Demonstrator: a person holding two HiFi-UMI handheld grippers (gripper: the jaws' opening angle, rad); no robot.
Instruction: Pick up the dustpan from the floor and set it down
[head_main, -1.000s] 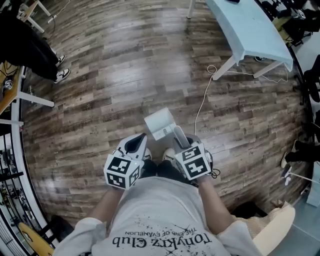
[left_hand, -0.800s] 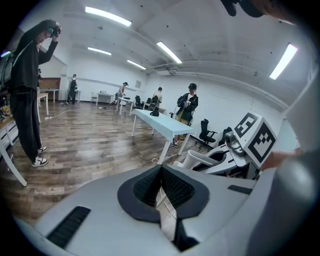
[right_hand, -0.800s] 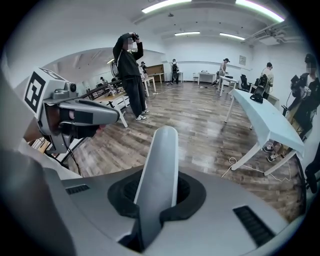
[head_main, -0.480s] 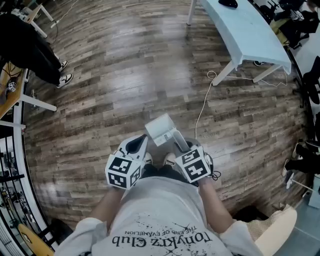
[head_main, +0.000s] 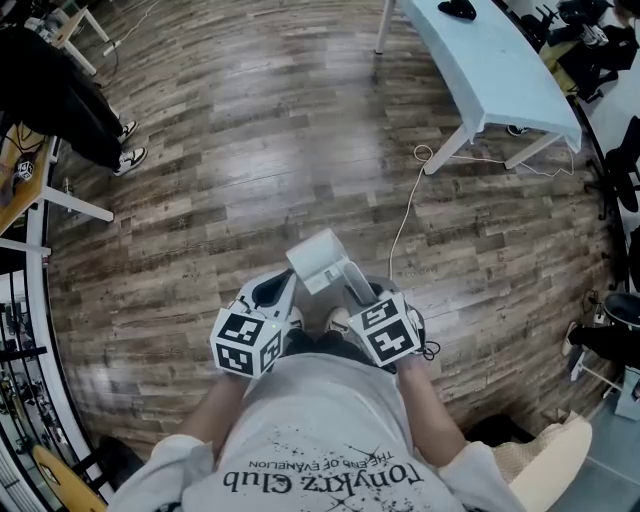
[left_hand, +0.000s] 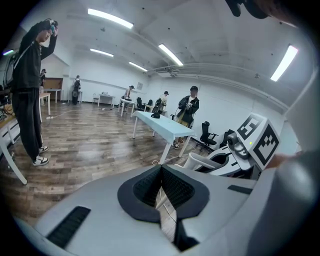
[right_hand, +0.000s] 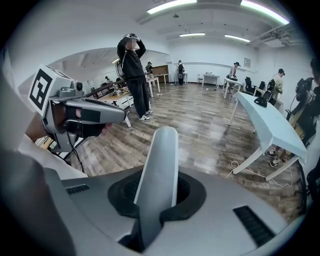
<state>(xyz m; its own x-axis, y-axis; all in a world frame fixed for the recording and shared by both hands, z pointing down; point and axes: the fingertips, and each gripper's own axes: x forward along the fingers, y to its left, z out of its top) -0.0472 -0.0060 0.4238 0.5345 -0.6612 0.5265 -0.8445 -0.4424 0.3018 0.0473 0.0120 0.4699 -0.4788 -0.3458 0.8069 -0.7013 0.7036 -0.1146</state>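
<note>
Right gripper (head_main: 367, 293) is closed to a narrow gap on the handle (right_hand: 160, 160) of the white dustpan (head_main: 320, 260), its pads pinching the handle from both sides. The dustpan hangs clear of the wood floor (head_main: 250, 150), with its pan pointing away, just ahead of both grippers. Against a second ago almost nothing changes: the grip is the same and the pan sits in nearly the same spot in the head view (the slight shift looks like the head camera's own drift). Left gripper (left_hand: 161, 192) has its jaws together on nothing, close beside the right one. The pickup looks finished and the carry seems paused. What remains, by my judgement, is lowering the dustpan onto bare floor and releasing it.
</note>
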